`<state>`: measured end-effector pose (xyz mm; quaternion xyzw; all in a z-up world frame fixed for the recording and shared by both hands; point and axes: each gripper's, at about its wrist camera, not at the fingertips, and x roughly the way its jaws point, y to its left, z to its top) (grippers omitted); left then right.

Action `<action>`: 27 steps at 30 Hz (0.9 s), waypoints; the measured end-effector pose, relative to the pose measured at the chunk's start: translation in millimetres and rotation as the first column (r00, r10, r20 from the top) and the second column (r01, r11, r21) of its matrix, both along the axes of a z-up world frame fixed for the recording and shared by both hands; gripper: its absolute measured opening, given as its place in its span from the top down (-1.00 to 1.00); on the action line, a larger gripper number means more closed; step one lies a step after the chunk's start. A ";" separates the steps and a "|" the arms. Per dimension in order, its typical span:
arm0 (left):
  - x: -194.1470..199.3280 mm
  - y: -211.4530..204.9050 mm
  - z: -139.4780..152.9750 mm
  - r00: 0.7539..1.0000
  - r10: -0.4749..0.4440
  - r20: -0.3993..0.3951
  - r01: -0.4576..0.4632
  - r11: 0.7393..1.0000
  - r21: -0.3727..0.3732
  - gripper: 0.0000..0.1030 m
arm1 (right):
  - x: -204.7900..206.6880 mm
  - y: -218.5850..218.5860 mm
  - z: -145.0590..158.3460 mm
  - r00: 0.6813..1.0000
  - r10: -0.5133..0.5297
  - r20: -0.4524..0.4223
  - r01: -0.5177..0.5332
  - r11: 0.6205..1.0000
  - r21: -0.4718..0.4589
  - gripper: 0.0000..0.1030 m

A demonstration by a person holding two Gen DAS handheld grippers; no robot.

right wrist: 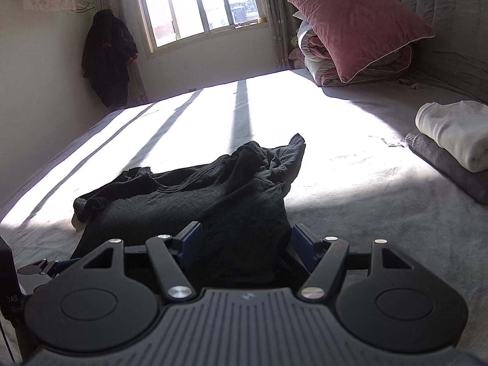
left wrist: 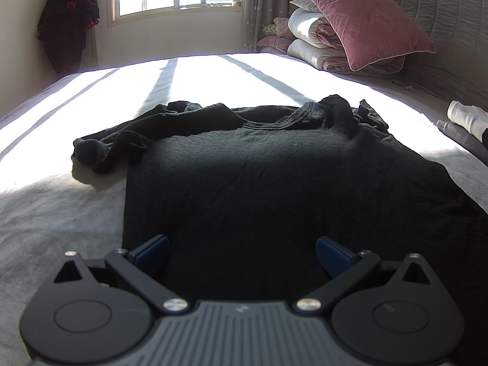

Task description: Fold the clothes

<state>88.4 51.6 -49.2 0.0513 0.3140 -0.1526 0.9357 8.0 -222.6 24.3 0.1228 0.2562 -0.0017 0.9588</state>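
Note:
A black long-sleeved shirt [left wrist: 259, 177] lies spread on the grey bed, collar at the far end, one sleeve bunched to the left [left wrist: 100, 149]. My left gripper [left wrist: 242, 254] is open, low over the shirt's near hem, with nothing between the blue pads. In the right wrist view the same shirt [right wrist: 213, 201] lies ahead, its right sleeve crumpled upward [right wrist: 286, 155]. My right gripper [right wrist: 247, 244] is open over the shirt's near right edge, with cloth lying between its fingers. The left gripper's tip [right wrist: 39, 267] shows at the lower left.
A folded white garment on a folded grey one [right wrist: 451, 149] lies at the bed's right side. A pink pillow [left wrist: 366, 18] rests on rolled quilts at the headboard. Dark clothes [left wrist: 68, 18] hang in the far-left corner beside the window. Sunlight covers the bed's middle.

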 end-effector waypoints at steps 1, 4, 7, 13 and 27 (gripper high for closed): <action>0.0 0.0 0.0 1.000 0.000 0.000 0.000 1.000 0.000 -0.99 | -3.1 -3.5 1.2 1.000 0.003 0.004 -0.003 1.000 0.011 -0.36; 0.0 0.0 0.1 1.000 0.000 0.000 0.000 1.000 0.000 -0.99 | -10.7 -10.7 1.9 1.000 0.012 0.001 -0.013 0.999 0.036 -0.37; -0.1 0.0 0.1 1.000 0.000 0.000 0.000 1.000 0.000 -0.99 | -14.4 -14.5 2.2 1.000 0.025 -0.012 -0.024 0.998 0.058 -0.37; -0.3 -0.3 0.4 1.000 0.001 0.001 -0.001 1.000 0.001 -0.99 | -25.8 -19.8 3.9 0.998 0.053 -0.028 -0.051 0.995 0.083 -0.38; -0.3 -0.6 -0.1 1.000 0.002 0.001 -0.002 1.000 0.002 -0.99 | -37.8 -35.6 -11.9 0.995 0.029 -0.094 -0.025 0.999 0.046 -0.42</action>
